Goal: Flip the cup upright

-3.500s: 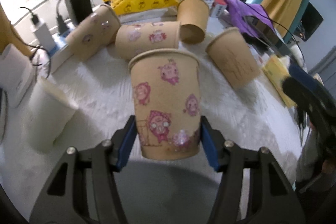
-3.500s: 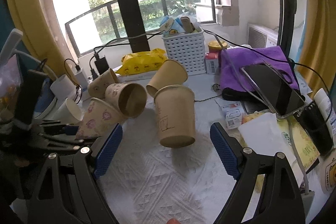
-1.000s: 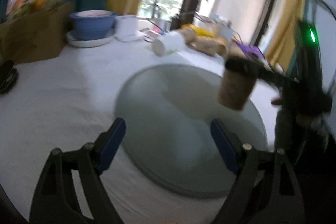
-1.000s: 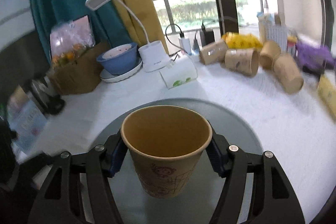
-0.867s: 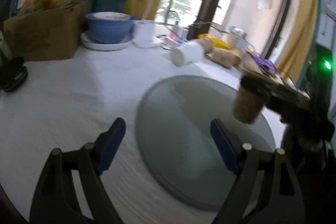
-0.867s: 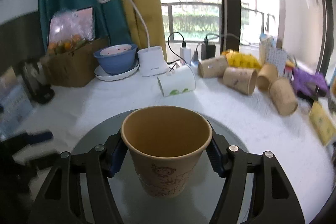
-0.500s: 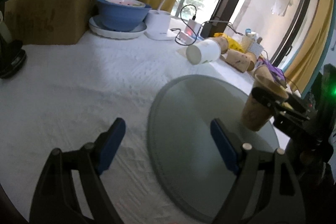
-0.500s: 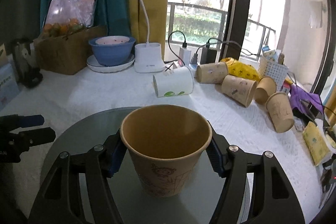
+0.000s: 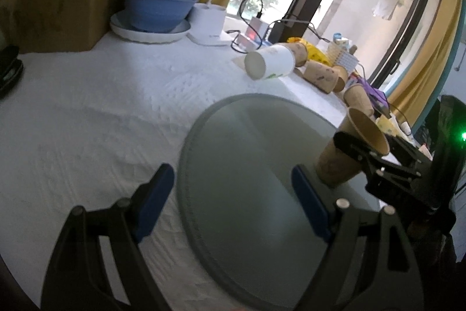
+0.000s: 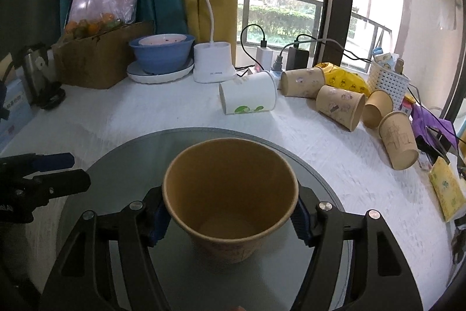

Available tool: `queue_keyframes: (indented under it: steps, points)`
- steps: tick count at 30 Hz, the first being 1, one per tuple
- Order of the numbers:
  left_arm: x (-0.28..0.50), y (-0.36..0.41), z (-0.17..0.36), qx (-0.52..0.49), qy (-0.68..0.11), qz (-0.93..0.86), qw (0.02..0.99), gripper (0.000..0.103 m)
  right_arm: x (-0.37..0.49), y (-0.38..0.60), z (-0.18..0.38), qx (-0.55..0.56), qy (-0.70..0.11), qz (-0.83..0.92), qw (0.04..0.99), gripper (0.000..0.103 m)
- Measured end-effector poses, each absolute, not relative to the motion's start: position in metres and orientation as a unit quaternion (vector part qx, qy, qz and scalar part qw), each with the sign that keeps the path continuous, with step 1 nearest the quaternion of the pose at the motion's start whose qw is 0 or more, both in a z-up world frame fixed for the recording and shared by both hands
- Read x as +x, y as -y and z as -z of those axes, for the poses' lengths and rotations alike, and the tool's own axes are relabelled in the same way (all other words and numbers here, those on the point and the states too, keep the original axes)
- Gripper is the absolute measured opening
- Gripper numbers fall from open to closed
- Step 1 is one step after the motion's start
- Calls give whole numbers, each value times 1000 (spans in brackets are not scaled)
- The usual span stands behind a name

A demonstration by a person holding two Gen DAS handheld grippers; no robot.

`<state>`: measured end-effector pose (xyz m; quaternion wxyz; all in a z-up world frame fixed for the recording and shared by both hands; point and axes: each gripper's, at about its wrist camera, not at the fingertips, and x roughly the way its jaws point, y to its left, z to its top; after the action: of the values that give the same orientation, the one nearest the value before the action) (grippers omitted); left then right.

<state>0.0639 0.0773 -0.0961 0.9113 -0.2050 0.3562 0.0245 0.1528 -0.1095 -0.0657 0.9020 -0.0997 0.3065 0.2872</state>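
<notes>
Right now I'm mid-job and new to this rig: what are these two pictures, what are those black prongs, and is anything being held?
No robot arm here: a person holds a hand-held gripper in each hand, each with a fisheye camera looking along its two blue-padded fingers.

The left wrist view shows the left hand-held gripper, open and empty, over a round grey tray on a white tablecloth.

The right wrist view shows the right hand-held gripper shut on a brown paper cup, mouth up, over the tray. The left view shows the same cup, slightly tilted, base at the tray surface.

Behind lie a white cup and four brown cups on their sides, plus a blue bowl, a desk lamp and a white basket.
</notes>
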Motion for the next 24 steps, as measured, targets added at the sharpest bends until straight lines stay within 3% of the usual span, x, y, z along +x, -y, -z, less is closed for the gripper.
queue_keyframes:
  steps: [6,24]
  points:
    - [65,-71,92,-196,-354,-25,914,84,145,119,62,-88,-304,-286,904,82]
    - [27,-30,33,-150,-291,-20,945,84,93,172,12,-54,-268,-270,923,83]
